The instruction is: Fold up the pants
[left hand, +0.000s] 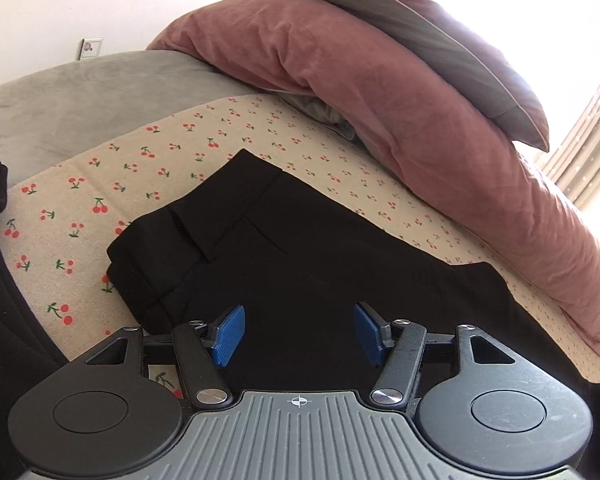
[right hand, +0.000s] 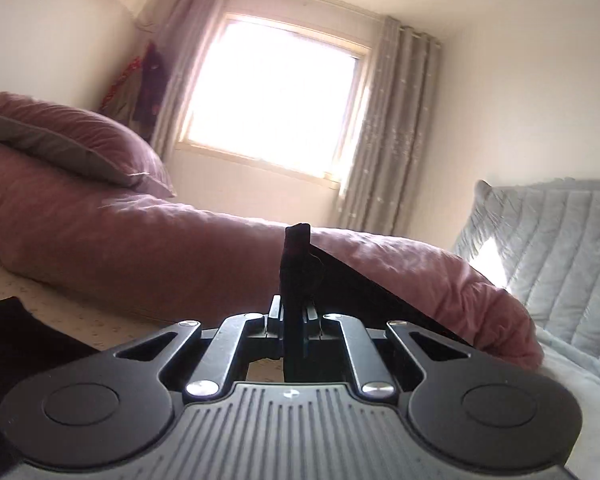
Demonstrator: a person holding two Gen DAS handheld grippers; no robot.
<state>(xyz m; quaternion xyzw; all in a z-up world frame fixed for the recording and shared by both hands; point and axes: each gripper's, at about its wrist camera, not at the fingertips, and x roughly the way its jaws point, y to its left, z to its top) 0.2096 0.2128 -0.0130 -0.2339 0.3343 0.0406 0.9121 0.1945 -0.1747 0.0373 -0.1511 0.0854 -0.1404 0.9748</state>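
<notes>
We look along two hand-held grippers over a bed. There are no containers in either view; everything lies loose on the bedding.

In the left wrist view, our left gripper (left hand: 298, 334) hangs tilted down with its jaws spread apart, and its blue pads (left hand: 229, 334) press on nothing. Directly ahead of and beneath those jaws lie the black pants (left hand: 284, 248), folded into a flat stack that stretches away from the tool toward the upper left. A cuff or waistband edge crosses the stack ahead and left of the left pad. The stack rests on a cream sheet printed with red cherries (left hand: 80, 216), which shows to the left of the tool and beyond the pants. Farther ahead and to the right, a rolled pink duvet (left hand: 380, 92) runs along the bed, with a grey pillow (left hand: 440, 40) on top of it. A grey blanket (left hand: 80, 96) lies far ahead on the left.

In the right wrist view, our right gripper (right hand: 296, 320) points nearly level, and its jaws are clamped on a fold of black cloth (right hand: 296, 256) that stands up between the fingers. From that pinch a taut edge of the cloth slopes down to the right of the tool. We cannot tell whether this cloth belongs to the folded stack. Beyond the tool lie the pink duvet and a bright window (right hand: 276, 104) with grey curtains (right hand: 388, 128). A quilted grey cover (right hand: 540, 248) sits to the right.
</notes>
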